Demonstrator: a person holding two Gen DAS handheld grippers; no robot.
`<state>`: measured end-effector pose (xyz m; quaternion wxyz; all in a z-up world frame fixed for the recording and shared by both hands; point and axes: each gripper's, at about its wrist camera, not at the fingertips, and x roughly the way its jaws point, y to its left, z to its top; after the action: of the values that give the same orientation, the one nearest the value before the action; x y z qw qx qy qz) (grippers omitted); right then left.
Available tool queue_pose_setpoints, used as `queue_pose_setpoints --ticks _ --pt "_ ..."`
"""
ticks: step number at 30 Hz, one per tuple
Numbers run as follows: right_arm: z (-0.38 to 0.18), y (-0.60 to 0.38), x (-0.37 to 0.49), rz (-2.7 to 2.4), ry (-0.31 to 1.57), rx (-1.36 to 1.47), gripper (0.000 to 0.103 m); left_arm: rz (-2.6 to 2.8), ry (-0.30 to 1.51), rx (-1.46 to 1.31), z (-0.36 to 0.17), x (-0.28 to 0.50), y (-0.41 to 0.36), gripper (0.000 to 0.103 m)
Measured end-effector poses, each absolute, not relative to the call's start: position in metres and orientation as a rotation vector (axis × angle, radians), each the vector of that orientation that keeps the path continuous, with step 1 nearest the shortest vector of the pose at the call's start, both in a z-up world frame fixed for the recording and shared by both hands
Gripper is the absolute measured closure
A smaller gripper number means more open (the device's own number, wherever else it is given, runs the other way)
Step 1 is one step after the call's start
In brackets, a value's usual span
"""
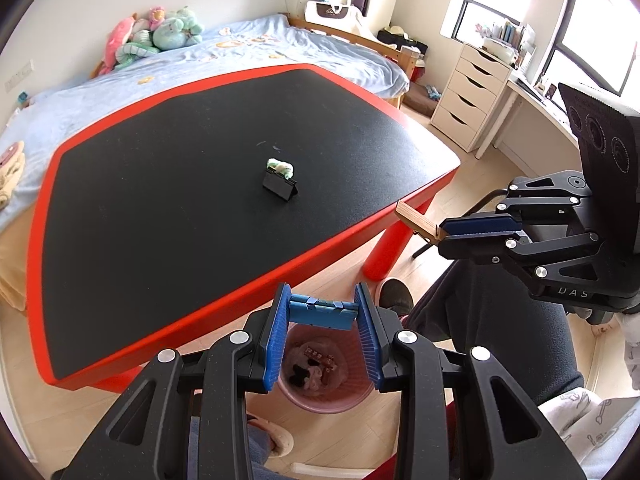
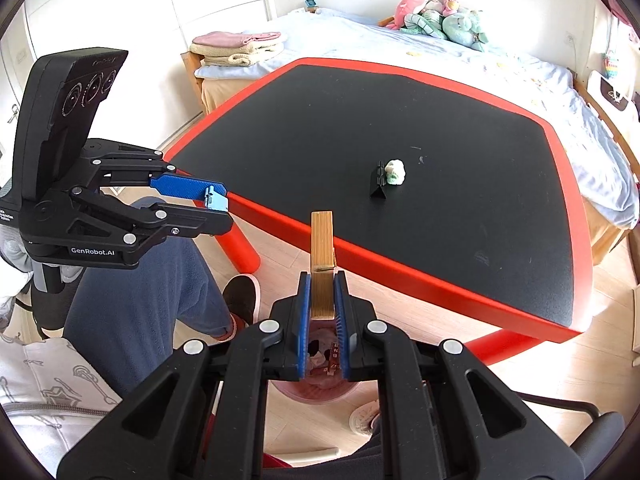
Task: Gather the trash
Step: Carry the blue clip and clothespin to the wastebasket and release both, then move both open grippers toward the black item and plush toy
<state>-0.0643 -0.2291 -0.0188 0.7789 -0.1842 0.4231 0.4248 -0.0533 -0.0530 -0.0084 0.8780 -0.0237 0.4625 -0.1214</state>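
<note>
My left gripper [image 1: 323, 312] is shut on a blue plastic piece [image 1: 323, 314], held crosswise above a pink trash bin [image 1: 320, 394] on the floor that holds some scraps. It also shows in the right wrist view [image 2: 218, 200]. My right gripper [image 2: 322, 308] is shut on a wooden clothespin [image 2: 322, 256], above the same bin [image 2: 316, 390]; it appears in the left wrist view [image 1: 442, 234] with the clothespin [image 1: 416, 220]. On the black table top lie a black binder clip [image 1: 279, 185] and a pale green crumpled wad [image 1: 281, 168] touching it.
The black table with red rim [image 1: 348, 236] stands in front of me, with red legs [image 1: 386, 252]. My legs and slippered foot [image 1: 396, 294] are beside the bin. A bed [image 1: 240, 52] with plush toys lies behind, white drawers [image 1: 472, 96] at right.
</note>
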Motion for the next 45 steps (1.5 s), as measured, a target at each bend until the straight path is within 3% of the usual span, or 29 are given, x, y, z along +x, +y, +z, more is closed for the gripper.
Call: queue_pose_setpoints --ticks 14,16,17,18,19,20,23,32,45 --pt "-0.038 -0.24 -0.079 0.933 0.967 -0.375 0.092 -0.288 1.001 -0.057 -0.027 -0.071 -0.067 0.07" --pt "-0.039 -0.239 -0.078 0.948 0.977 -0.375 0.091 -0.298 0.996 -0.058 -0.026 -0.071 -0.068 0.067" --pt "-0.04 -0.239 -0.078 0.939 0.975 -0.383 0.083 -0.3 0.996 -0.058 -0.026 -0.07 -0.068 0.06" --pt "-0.04 -0.239 -0.076 0.924 0.97 -0.389 0.072 -0.294 0.99 -0.058 -0.026 -0.07 -0.067 0.037" --pt "-0.04 -0.24 -0.075 0.907 0.961 -0.385 0.044 -0.282 0.975 -0.063 -0.025 -0.07 -0.065 0.018" --pt "-0.039 -0.242 -0.074 0.888 0.947 -0.376 0.028 -0.271 0.96 -0.07 -0.024 -0.071 -0.063 0.015" --pt "-0.04 -0.245 -0.07 0.859 0.944 -0.37 0.012 -0.245 0.962 -0.065 -0.025 -0.069 -0.06 0.011" --pt "-0.043 -0.248 -0.067 0.85 0.965 -0.346 0.003 -0.222 0.965 -0.076 -0.024 -0.069 -0.054 0.008" --pt "-0.037 -0.248 -0.061 0.853 0.969 -0.322 0.003 -0.222 0.961 -0.079 -0.023 -0.067 -0.051 0.008"
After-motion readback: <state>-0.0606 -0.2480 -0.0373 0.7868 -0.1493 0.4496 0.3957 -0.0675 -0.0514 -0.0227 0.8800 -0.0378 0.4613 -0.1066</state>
